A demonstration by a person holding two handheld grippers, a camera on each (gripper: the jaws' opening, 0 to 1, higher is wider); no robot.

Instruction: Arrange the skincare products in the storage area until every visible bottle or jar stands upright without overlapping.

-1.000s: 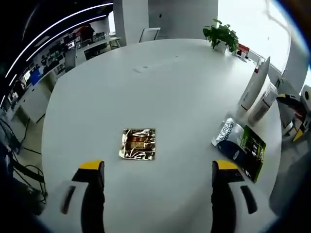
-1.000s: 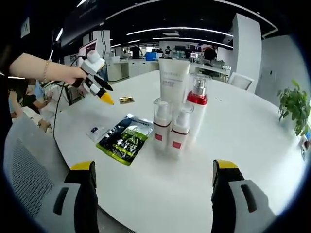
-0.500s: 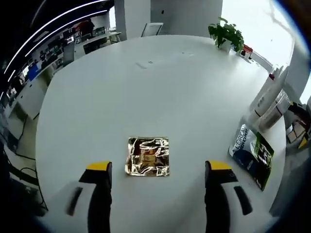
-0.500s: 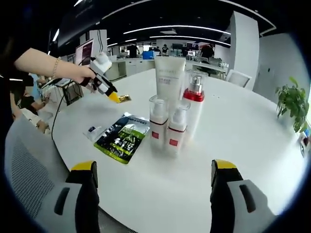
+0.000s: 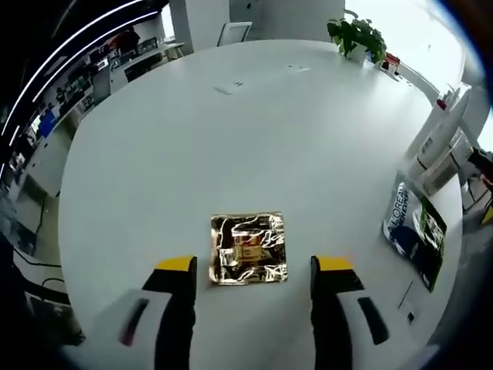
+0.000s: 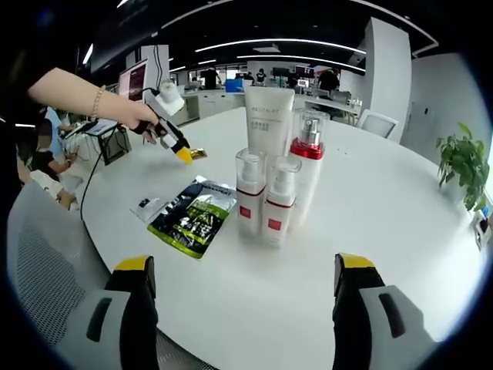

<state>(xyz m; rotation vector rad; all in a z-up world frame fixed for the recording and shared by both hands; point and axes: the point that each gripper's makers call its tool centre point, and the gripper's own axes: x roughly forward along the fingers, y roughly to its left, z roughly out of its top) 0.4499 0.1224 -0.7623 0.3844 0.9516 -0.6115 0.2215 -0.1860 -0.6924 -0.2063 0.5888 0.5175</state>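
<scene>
tabletop [image 5: 231,139] plain white. Sachet [image 5: 248,248] crinkled gold foil. Flat pack [image 6: 192,216] black with green print. Bottles [image 6: 277,204] white, red labels; tall pump bottle [image 6: 308,166] red collar. Claw tips yellow, bodies black.

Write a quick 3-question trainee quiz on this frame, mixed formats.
1. True or false: the gold foil sachet lies flat on the white table between the open fingers of the left gripper.
2. Multiple choice: what lies flat beside the upright bottles? A) green and black sachet B) towel C) jar lid
3. Fill in: the tall white tube stands ___ the two small pump bottles, seen from the right gripper.

Key: 1 true; 2 A; 3 behind.
</scene>
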